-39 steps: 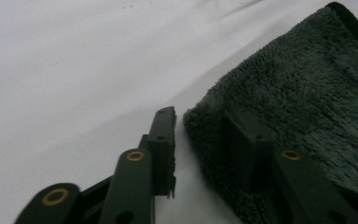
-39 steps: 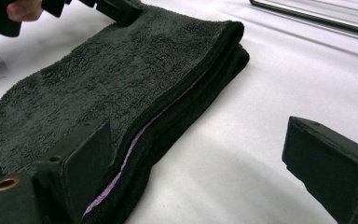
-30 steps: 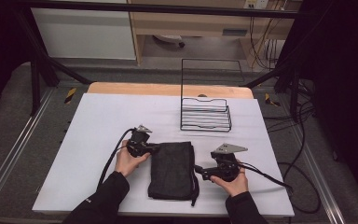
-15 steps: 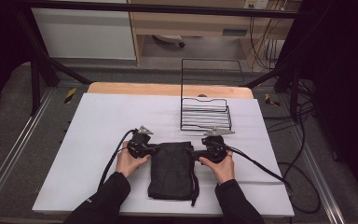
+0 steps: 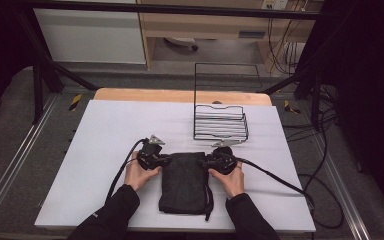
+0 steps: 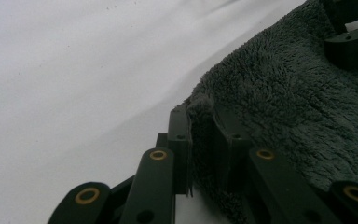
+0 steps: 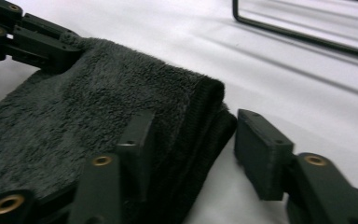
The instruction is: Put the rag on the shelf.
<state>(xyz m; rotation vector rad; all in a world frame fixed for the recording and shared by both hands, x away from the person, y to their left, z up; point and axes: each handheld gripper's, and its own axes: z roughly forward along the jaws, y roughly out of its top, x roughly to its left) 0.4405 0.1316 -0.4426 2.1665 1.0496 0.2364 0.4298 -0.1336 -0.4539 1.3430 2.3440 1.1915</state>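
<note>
Your dark grey fluffy towel (image 5: 184,182) lies on the white bench (image 5: 105,135); at one o'clock from it stands the black wire rack (image 5: 221,122); both tools are black.

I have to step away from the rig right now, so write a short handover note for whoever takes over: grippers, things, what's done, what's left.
Left gripper: shut on the far left corner of the dark folded towel.
Right gripper: jaws have just been closing around the far right corner; one pad lies on the towel, the other is still apart from it, so no grip yet.
Towel: flat on the white table, near the front edge, between both hands. Wire rack stands behind it, with nothing in it.
Done: left corner clamped, right gripper in place.
Left: probably close the right jaws on the corner, then lift or fold with both grippers.
</note>
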